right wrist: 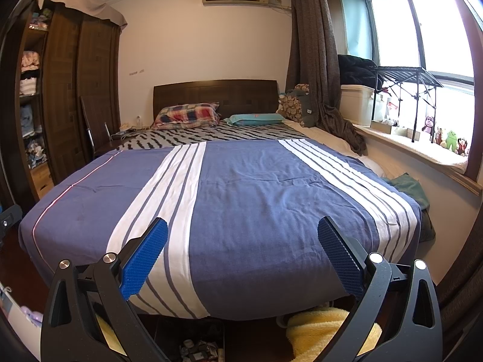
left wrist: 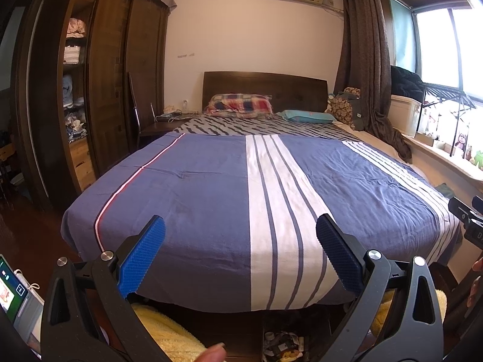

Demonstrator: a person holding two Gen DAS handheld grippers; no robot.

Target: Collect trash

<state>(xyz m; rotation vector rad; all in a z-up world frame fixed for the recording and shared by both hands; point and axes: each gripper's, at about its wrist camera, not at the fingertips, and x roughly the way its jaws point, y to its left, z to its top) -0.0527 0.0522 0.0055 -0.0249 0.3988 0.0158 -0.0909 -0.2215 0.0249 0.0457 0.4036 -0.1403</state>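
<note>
I hold the left gripper (left wrist: 240,253) and right gripper (right wrist: 241,255) level over the foot of the bed (left wrist: 211,187), fingers spread wide with nothing between them, likely to survey before committing. The only trash (left wrist: 282,348) I see is a dark heap on the floor under the bed's foot edge, beside a yellow blanket (right wrist: 326,328); contents unclear.

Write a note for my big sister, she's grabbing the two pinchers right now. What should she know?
Left gripper: open, holding nothing, above the foot of the blue-and-white striped bedspread.
Right gripper: open, holding nothing, over the same bed end.
Trash: a dark box of crumpled wrappers and scraps sits on the floor below the bed end, between the fluffy yellow blankets.
Done: nothing picked up that I can see.
Left: no loose trash shows on the bed; look around the floor.
</note>
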